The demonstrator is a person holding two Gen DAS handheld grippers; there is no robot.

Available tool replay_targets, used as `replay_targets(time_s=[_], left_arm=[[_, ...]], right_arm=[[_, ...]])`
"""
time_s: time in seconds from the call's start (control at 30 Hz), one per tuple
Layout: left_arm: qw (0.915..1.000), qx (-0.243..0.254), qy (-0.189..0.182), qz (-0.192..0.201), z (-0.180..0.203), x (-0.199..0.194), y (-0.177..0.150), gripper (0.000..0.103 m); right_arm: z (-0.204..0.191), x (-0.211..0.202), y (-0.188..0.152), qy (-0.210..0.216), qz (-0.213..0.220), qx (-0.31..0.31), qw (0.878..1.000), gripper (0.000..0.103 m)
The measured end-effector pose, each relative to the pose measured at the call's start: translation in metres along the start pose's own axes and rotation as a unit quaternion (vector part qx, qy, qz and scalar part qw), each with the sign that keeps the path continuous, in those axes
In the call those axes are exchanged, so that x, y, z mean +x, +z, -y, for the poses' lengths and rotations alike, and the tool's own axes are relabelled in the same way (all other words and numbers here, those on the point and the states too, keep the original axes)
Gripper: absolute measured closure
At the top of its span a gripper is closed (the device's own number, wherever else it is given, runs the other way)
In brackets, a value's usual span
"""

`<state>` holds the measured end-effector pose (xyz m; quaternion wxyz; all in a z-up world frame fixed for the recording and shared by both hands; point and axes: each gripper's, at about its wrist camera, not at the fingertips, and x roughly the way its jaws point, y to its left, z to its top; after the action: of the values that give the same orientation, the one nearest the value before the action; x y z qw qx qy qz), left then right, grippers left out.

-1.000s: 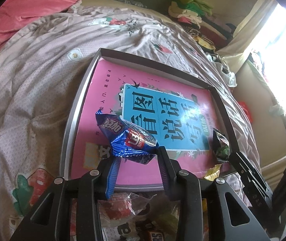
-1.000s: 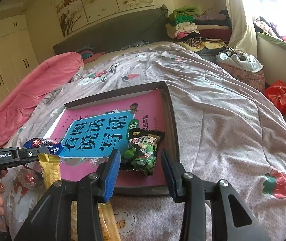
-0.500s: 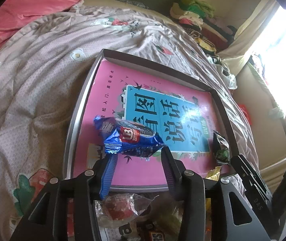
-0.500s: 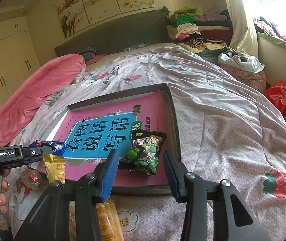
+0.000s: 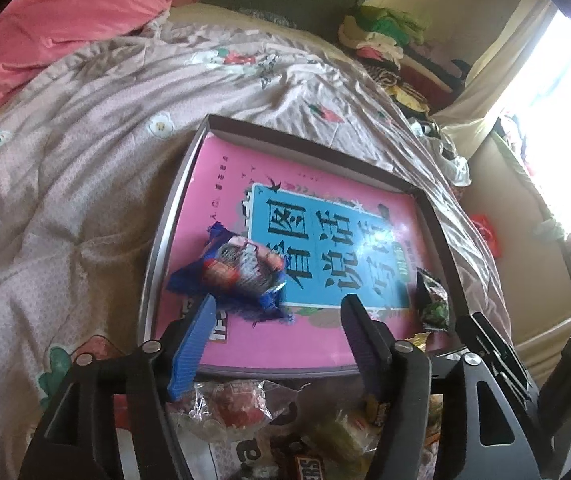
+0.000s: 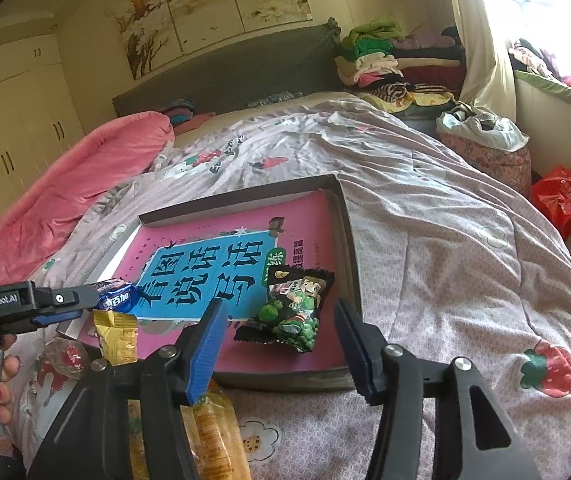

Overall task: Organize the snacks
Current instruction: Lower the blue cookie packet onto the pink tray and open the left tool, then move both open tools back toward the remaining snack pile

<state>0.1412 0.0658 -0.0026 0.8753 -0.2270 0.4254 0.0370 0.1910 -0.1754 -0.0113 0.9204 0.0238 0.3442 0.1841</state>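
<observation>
A shallow dark box [image 5: 431,216] [image 6: 347,236] lies on the bed with a pink and blue book [image 5: 325,240] [image 6: 205,272] in it. A blue snack pack [image 5: 241,272] [image 6: 117,300] lies on the book at the near left, just ahead of my open left gripper [image 5: 277,312], apart from both fingers. A black and green snack pack [image 6: 293,308] [image 5: 433,300] lies on the book's near right, just ahead of my open right gripper [image 6: 281,320].
Loose snacks lie on the bed before the box: a red wrapped sweet [image 5: 237,404] [image 6: 65,356], a yellow pack [image 6: 119,336], an orange pack [image 6: 209,436], chocolate bars [image 5: 305,466]. A pink quilt [image 6: 77,176] lies far left, folded clothes [image 6: 389,64] far right.
My left gripper has opened wide and let go of the blue snack pack, which now lies on the book. My right gripper has drawn back slightly from the green pack.
</observation>
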Motion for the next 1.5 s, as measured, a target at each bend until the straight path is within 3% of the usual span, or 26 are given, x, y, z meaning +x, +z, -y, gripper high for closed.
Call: replay_targets(time_s=[0.6, 1.5], left_arm=[[0.9995, 0.011, -0.007, 0.028, 0.01, -0.027, -0.003, 0.025], [0.9985, 0.034, -0.016, 0.041, 0.013, -0.053, -0.017, 0.024]], right_arm=[[-0.006, -0.008, 0.001, 0.001, 0.014, -0.018, 1.0, 0.036], [-0.028, -0.036, 0.0, 0.006, 0.044, -0.067, 0.997, 0.027]])
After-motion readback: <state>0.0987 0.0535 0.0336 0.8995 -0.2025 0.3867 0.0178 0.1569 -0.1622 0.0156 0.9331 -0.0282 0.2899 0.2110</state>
